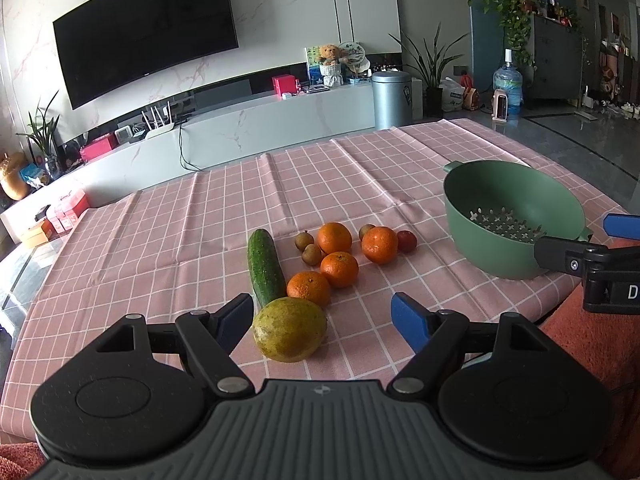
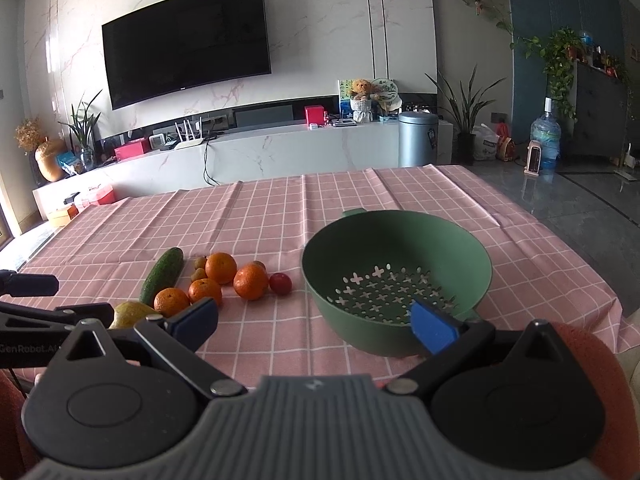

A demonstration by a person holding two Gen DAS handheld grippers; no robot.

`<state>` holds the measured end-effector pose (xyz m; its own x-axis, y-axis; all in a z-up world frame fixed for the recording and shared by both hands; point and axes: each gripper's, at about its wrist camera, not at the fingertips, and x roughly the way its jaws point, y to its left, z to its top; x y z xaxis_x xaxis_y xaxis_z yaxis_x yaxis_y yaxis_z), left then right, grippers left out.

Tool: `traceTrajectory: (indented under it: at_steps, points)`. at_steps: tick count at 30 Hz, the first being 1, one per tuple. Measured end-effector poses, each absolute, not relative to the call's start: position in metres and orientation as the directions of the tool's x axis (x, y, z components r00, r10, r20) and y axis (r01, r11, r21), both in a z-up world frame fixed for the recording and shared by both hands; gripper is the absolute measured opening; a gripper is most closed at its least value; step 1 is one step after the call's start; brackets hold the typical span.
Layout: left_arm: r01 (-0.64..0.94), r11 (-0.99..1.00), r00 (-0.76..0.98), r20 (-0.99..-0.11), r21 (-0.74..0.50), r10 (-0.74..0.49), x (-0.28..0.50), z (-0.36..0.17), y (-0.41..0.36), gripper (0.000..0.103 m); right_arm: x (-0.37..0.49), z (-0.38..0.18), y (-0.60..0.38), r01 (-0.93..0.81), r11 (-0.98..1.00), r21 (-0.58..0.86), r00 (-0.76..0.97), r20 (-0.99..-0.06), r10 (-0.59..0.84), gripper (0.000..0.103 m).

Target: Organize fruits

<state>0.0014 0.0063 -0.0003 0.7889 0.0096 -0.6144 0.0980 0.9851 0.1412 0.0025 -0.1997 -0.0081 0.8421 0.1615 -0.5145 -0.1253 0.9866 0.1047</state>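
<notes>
On the pink checked tablecloth (image 1: pixel 200 220) lie a cucumber (image 1: pixel 265 267), several oranges (image 1: pixel 339 269), small brown fruits (image 1: pixel 311 253), a red tomato (image 1: pixel 407 240) and a yellow-green mango (image 1: pixel 289 329). My left gripper (image 1: pixel 324 322) is open, its fingers either side of the mango. An empty green colander (image 2: pixel 396 280) stands to the right. My right gripper (image 2: pixel 316 320) is open and empty, just in front of the colander; the fruit pile shows to its left, with an orange (image 2: pixel 251 281) nearest the colander.
The table's far edge faces a white TV cabinet (image 2: pixel 280 148) and a wall TV. A grey bin (image 2: pixel 418 138) and plants stand beyond. The right gripper's fingers (image 1: pixel 560 256) show at the right edge of the left wrist view, by the colander (image 1: pixel 512 216).
</notes>
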Motion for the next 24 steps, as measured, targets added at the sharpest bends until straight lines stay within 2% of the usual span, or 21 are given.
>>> traceTrajectory:
  at_steps: [24]
  points:
    - [0.095,0.986,0.788,-0.615,0.139,0.011,0.0011,-0.0019,0.0081,0.092,0.0053,-0.0108,-0.197,-0.123,0.987,0.099,0.836,-0.526,0.157,0.099]
